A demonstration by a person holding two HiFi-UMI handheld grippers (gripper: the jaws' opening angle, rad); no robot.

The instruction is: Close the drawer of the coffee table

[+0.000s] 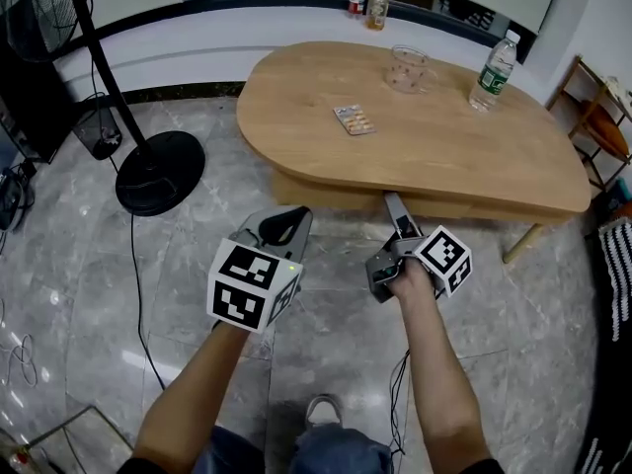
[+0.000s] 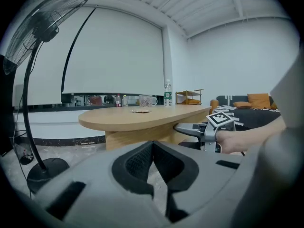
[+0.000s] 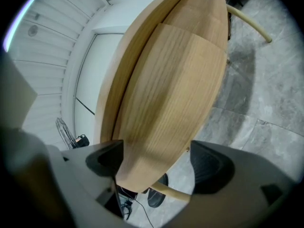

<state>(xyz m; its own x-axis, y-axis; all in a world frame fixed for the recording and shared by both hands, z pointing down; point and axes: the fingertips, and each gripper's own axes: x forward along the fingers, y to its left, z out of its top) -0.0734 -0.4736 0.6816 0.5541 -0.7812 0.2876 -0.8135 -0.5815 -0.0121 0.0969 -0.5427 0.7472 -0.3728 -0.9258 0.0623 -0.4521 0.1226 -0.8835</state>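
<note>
**Item 1: right gripper** (image 3: 154,159). I am holding its pads (image 3: 108,158) wide apart, with the pale wooden front of the drawer (image 3: 171,89) sitting between them. One pad is showing right at the wood's edge and the other is standing clear of it, so nothing is being squeezed. In the head view I am reaching this gripper level, in under the near edge of the coffee table (image 1: 444,141).

**Item 2: left gripper** (image 2: 153,163). Its pads are meeting at the tips, with nothing lying between them. I am holding it back from the table over the marble floor (image 1: 89,294), beside my right hand, angled slightly downward.

**Item 3: drawer.** It is lying under the tabletop on the near side, and a strip of it is showing beyond the top's edge. I cannot tell how far out it is standing.

**Item 4: tabletop.** It is carrying a water bottle (image 1: 494,72), a glass mug (image 1: 408,69) and a small blister card (image 1: 354,118), each well apart from the others.

**Item 5: surroundings.** A standing fan's round base (image 1: 158,171) is resting on the floor to the table's left.
</note>
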